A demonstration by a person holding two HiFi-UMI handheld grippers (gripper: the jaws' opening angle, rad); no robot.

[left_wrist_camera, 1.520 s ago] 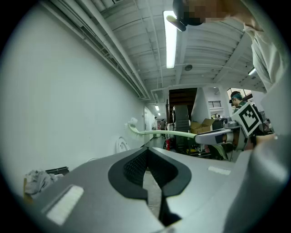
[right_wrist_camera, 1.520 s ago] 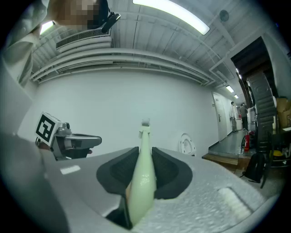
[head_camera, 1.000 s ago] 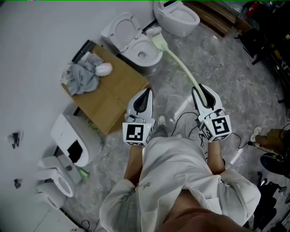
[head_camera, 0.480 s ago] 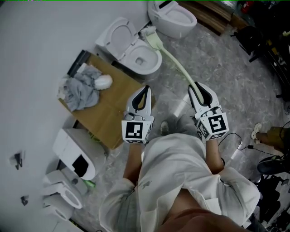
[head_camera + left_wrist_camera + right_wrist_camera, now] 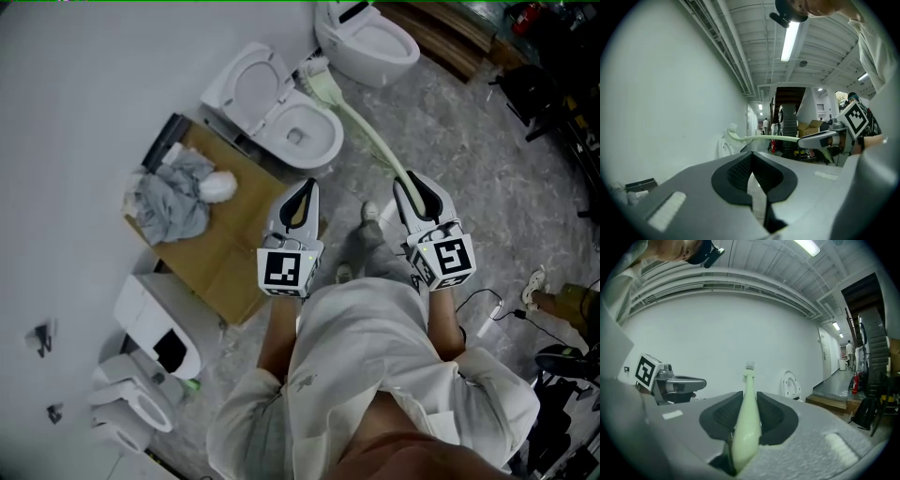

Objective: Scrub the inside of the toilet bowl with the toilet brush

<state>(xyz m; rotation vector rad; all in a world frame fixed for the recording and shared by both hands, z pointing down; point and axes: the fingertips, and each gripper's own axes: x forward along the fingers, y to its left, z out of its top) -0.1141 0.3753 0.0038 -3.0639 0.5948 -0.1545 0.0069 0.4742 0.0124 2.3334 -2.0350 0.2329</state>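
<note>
The right tool (image 5: 411,184) is clamped on the near end of the toilet brush (image 5: 367,134), its pads pressed on either side of the pale green handle. The left tool (image 5: 304,187) has its jaws together on nothing and hangs idle over the edge of the cardboard sheet (image 5: 234,239).

The brush is not in the bowl yet. Its long handle runs away from the person and passes over the right side of the toilet bowl (image 5: 314,159). The bristle head (image 5: 315,67) sits beyond the rim, between this toilet and a second toilet (image 5: 370,42) further along the wall. The lid (image 5: 246,80) stands open, so the way in is free.

The step in hand looks like bringing the head into the bowl. To do it well, draw the handle back and tip the far end down until the bristles drop inside the rim. The handle is long and slim and will likely flex, so the clamp should stay firm and the strokes should follow the curve of the bowl. Levering against the rim is best avoided — so is clipping the raised lid on the way.

The floor is grey and marbled, and cables trail across it at the person's right. A grey cloth (image 5: 176,202) lies bunched on the cardboard by the white wall. Dark equipment crowds the room's right edge.
</note>
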